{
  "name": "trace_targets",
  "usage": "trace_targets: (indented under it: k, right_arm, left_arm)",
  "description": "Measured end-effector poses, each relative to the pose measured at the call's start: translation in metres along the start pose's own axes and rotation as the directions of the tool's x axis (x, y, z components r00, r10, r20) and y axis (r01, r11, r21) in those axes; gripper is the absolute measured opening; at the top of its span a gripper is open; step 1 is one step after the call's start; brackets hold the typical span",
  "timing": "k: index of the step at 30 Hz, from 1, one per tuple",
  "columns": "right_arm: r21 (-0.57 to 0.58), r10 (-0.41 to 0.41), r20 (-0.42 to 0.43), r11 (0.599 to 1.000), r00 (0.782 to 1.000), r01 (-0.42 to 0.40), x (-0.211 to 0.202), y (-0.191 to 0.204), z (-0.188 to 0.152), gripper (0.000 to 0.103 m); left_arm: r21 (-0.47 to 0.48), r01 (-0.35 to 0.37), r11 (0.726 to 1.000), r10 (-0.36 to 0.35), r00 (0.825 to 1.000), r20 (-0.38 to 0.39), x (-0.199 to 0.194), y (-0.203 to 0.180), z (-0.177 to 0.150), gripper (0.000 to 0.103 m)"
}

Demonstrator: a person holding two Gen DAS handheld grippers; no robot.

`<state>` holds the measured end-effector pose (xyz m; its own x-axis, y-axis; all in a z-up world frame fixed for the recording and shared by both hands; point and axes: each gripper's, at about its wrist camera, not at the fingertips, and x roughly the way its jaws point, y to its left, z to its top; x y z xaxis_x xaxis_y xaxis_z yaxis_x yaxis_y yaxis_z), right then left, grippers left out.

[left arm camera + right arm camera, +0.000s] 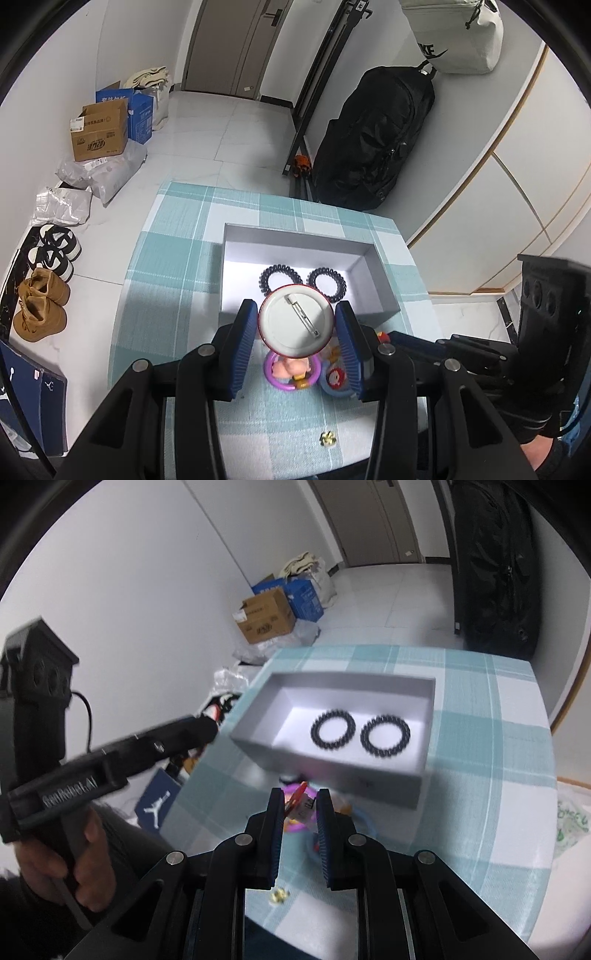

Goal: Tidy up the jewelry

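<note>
My left gripper (297, 317) is shut on a round pin badge (295, 320), white back and pin facing me, held above the near edge of a grey open box (384, 291). Two black spiral hair ties (275, 278) (327, 282) lie in the box; they also show in the right wrist view (332, 728) (385, 735). My right gripper (299, 801) holds a small red-edged item (297, 797) between nearly closed fingers, just before the box's near wall (332, 771). A purple ring toy (291, 371) and a blue round item (334, 380) lie on the cloth under the badge.
The teal checked cloth (173, 295) covers a small table. A small gold trinket (328, 438) lies near the front edge. Shoes (40, 306), cardboard boxes (99, 131) and bags sit on the floor at left; a black backpack (373, 136) stands behind the table.
</note>
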<state>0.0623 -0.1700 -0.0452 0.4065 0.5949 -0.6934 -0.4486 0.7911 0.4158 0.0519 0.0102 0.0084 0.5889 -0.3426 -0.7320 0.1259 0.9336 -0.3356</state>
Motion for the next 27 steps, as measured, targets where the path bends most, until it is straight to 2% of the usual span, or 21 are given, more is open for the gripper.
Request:
trace_targets:
  k: [9, 19, 27]
  right_arm:
    - [0.027, 0.022, 0.072, 0.999, 0.997, -0.024, -0.002, -0.012, 0.030, 0.016]
    - [0.099, 0.046, 0.065, 0.994, 0.997, -0.052, 0.013, -0.039, 0.049, 0.016]
    - [0.148, 0.027, 0.044, 0.988, 0.999, -0.033, 0.024, -0.056, 0.051, 0.016]
  left_arm:
    - [0.005, -0.009, 1.000, 0.009, 1.000, -0.012, 0.018, -0.004, 0.015, 0.038]
    - [-0.010, 0.003, 1.000, -0.004, 0.997, -0.078, 0.047, -0.005, 0.029, 0.038]
    - [-0.031, 0.006, 0.999, -0.010, 0.993, -0.118, 0.066, -0.007, 0.035, 0.038]
